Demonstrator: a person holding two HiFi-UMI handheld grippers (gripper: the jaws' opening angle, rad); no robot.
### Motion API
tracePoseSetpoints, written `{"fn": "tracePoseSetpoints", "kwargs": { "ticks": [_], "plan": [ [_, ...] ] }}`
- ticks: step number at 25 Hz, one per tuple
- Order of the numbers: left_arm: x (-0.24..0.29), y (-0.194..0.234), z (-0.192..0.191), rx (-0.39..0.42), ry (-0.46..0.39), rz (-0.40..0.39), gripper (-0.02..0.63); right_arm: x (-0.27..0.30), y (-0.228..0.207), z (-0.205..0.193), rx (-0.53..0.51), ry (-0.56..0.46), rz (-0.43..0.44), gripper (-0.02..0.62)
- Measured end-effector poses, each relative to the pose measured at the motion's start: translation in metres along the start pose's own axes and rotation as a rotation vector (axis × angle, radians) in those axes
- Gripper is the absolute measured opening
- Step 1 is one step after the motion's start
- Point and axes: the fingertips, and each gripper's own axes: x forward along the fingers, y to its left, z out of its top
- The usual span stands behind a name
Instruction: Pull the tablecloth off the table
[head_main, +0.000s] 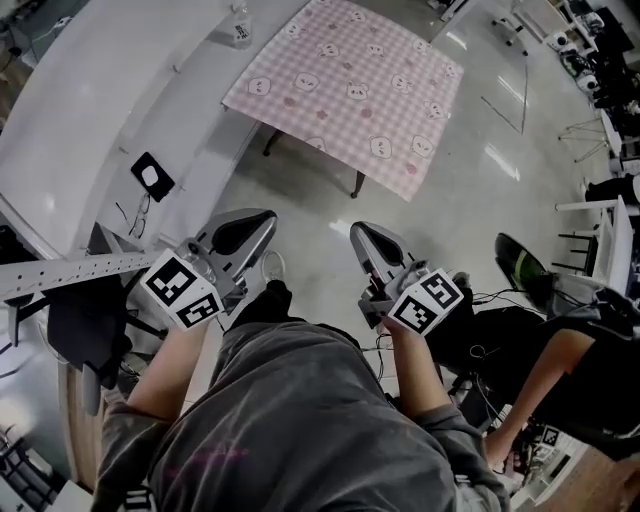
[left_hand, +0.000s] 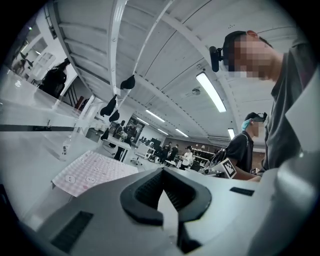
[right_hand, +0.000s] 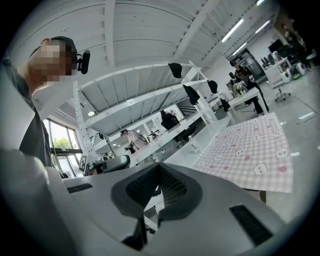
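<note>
A pink checked tablecloth (head_main: 345, 85) with small bear faces lies flat over a small table at the top of the head view, hanging slightly over the near edge. It also shows in the left gripper view as the tablecloth (left_hand: 92, 172) and in the right gripper view as the tablecloth (right_hand: 250, 150). My left gripper (head_main: 262, 220) and right gripper (head_main: 360, 235) are held close to my body, well short of the table and above the floor. Both point toward the cloth. The left gripper (left_hand: 162, 171) has its jaws closed together with nothing between them, and so does the right gripper (right_hand: 159, 166).
A long white bench (head_main: 100, 100) runs along the left, with a small bottle (head_main: 240, 30) near the cloth's far corner. Dark table legs (head_main: 358, 183) show under the cloth. A seated person (head_main: 560, 360) is at the right, beside a dark chair (head_main: 520, 262).
</note>
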Motion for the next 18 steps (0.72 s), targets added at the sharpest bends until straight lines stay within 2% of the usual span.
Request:
{"fn": "tracePoseSetpoints", "kwargs": {
  "ticks": [5, 12, 18],
  "plan": [
    [0.002, 0.019, 0.011, 0.02, 0.019, -0.014, -0.002, 0.019, -0.001, 0.01, 0.001, -0.02, -0.01, 0.002],
    [0.012, 0.082, 0.025, -0.011, 0.032, -0.019, -0.002, 0.07, -0.024, 0.017, 0.024, 0.004, -0.054, 0.002],
    [0.021, 0.105, 0.023, -0.027, 0.05, -0.02, -0.002, 0.085, -0.038, 0.019, 0.044, -0.005, -0.079, 0.002]
  ]
}}
